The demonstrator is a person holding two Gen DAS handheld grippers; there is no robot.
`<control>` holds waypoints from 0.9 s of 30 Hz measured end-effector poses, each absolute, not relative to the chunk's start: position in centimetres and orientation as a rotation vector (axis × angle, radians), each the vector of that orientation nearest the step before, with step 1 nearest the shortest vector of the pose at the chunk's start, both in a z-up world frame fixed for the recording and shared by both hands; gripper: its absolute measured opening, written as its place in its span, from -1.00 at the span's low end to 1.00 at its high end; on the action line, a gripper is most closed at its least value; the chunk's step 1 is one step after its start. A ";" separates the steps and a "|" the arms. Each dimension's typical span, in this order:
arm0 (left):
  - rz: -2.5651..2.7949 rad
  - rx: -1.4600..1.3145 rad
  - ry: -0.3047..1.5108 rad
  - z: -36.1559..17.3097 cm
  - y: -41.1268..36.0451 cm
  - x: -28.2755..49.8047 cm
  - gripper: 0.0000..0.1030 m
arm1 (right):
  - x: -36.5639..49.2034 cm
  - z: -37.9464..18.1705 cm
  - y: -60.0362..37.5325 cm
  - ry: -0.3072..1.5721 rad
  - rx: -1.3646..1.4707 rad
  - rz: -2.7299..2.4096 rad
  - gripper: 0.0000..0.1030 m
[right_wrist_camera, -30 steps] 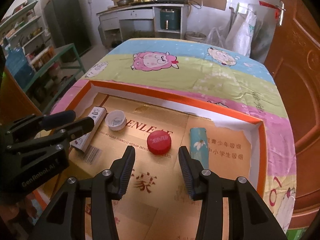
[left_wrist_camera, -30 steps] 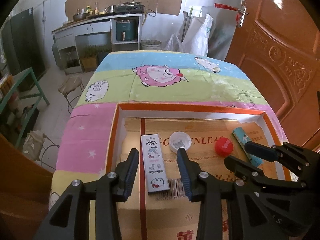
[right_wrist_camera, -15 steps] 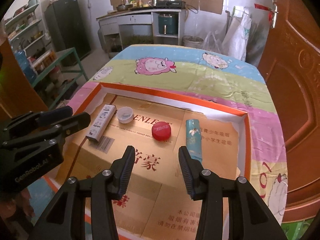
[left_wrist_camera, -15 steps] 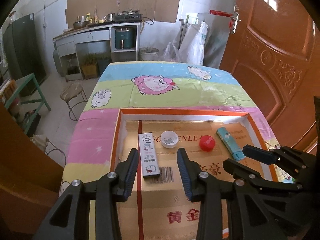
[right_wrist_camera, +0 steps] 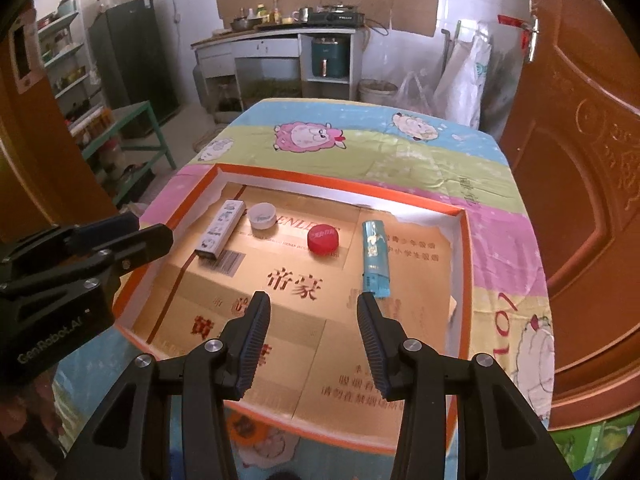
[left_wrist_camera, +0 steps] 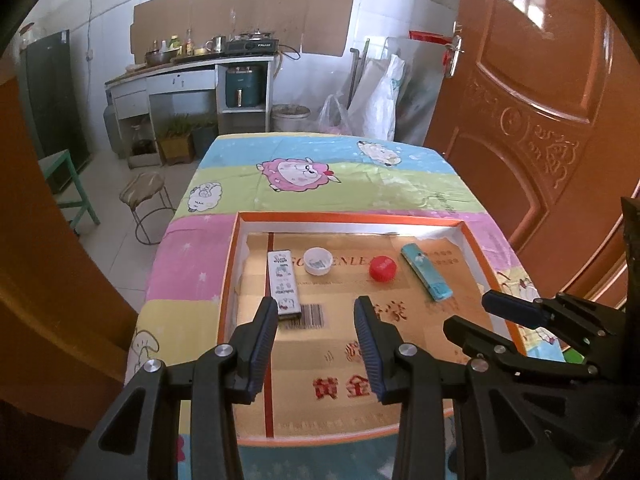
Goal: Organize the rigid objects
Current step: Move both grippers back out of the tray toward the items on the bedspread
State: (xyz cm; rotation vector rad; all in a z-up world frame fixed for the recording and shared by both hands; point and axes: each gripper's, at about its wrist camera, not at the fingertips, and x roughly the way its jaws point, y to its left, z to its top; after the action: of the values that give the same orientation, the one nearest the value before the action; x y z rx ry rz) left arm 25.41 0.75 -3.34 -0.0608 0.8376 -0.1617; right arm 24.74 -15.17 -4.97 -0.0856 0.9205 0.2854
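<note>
Four small things lie inside a shallow orange-rimmed tray (left_wrist_camera: 229,276) lined with flat cardboard, on a counter (left_wrist_camera: 320,184) under a cartoon-sheep cloth. From the left wrist: a long white box (left_wrist_camera: 283,282), a round white cap (left_wrist_camera: 317,261), a round red cap (left_wrist_camera: 383,268), a flat teal packet (left_wrist_camera: 426,277). The left gripper (left_wrist_camera: 316,330) has ribbed jaws spread, nothing between them.

From the right wrist the same four lie in a row (one of each). The right gripper (right_wrist_camera: 313,324) hangs above the cardboard, jaws apart and empty; the left gripper (right_wrist_camera: 80,256) shows beside it.

Bright daylight fills both views. Glare gleams on the door (left_wrist_camera: 532,20) at upper right, an orange cast tints the sides, and fisheye bending darkens the corners.
</note>
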 end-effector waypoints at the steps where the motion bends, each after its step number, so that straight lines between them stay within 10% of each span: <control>1: -0.164 -0.060 0.835 -3.2 0.7 25.1 -0.23 | 24.3 -4.8 -15.2 0.918 -0.086 0.284 -0.10; 27: -0.187 -0.042 0.794 -1.4 1.2 17.2 -0.23 | 16.3 -3.0 -15.5 0.880 -0.095 0.258 -0.10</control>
State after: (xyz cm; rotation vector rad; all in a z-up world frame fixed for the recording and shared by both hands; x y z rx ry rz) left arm 17.21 1.21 -1.36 -0.0424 0.7943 -0.1873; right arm 16.33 -15.45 -2.96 -0.0948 0.8800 0.2579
